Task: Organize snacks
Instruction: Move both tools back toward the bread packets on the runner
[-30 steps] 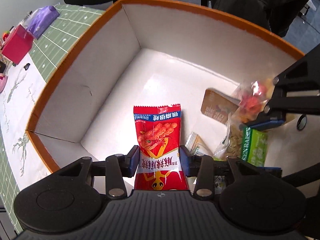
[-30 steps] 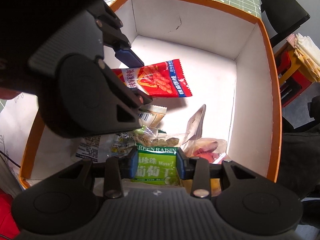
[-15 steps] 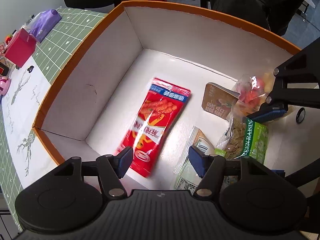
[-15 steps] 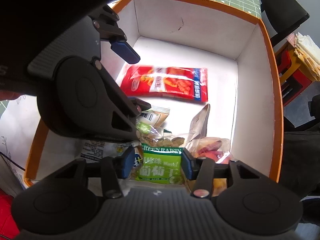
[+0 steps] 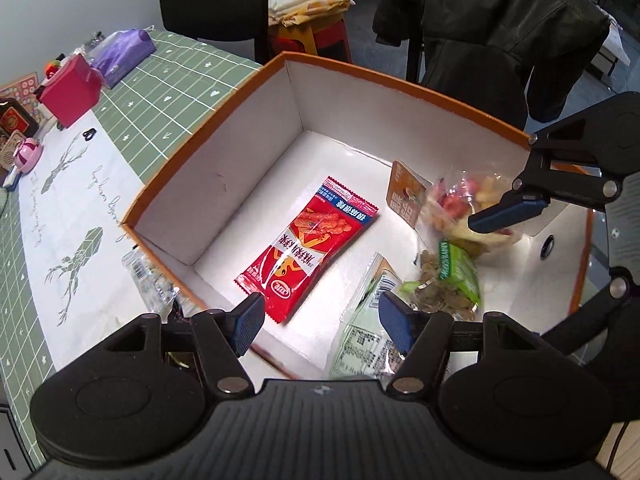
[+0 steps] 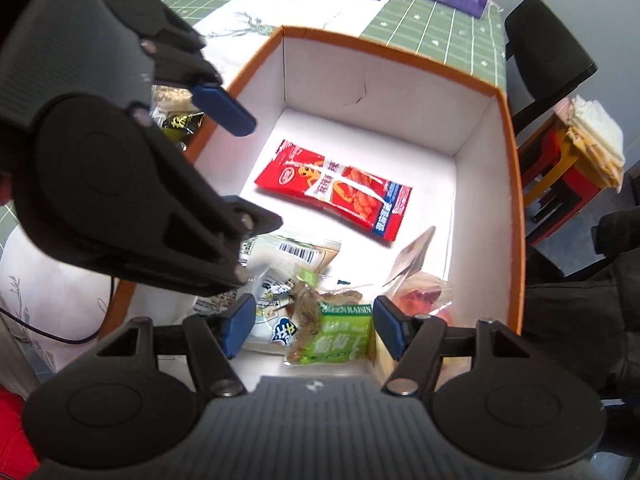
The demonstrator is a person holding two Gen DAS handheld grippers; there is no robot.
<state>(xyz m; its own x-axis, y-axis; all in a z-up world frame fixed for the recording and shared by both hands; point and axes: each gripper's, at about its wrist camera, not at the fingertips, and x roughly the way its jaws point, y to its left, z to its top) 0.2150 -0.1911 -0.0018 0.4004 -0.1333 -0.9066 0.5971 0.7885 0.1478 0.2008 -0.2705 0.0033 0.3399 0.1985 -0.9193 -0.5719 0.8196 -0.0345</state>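
Observation:
An orange-rimmed box with white inner walls (image 5: 224,184) holds the snacks; it also shows in the right wrist view (image 6: 516,184). A red snack packet (image 5: 308,248) lies flat on the box floor, also in the right wrist view (image 6: 340,188). A green raisin packet (image 5: 456,268) (image 6: 340,336) lies by a clear bag of red and yellow sweets (image 5: 460,204), a brown packet (image 5: 404,196) and a pale green packet (image 5: 368,332). My left gripper (image 5: 320,320) is open and empty above the near box edge. My right gripper (image 6: 312,328) is open over the raisin packet, apart from it.
The box stands on a table with a green checked cloth (image 5: 168,92) and white runner (image 5: 80,184). A red box (image 5: 72,88), purple pouch (image 5: 124,52) and small items stand at the far left. More packets (image 5: 152,284) lie outside the box. A black chair (image 5: 216,4) and a dark jacket (image 5: 500,28) are behind.
My left gripper opened and let the red packet drop flat in the box, then rose back. My right gripper opened and let go of the raisin packet, which now lies in the box.

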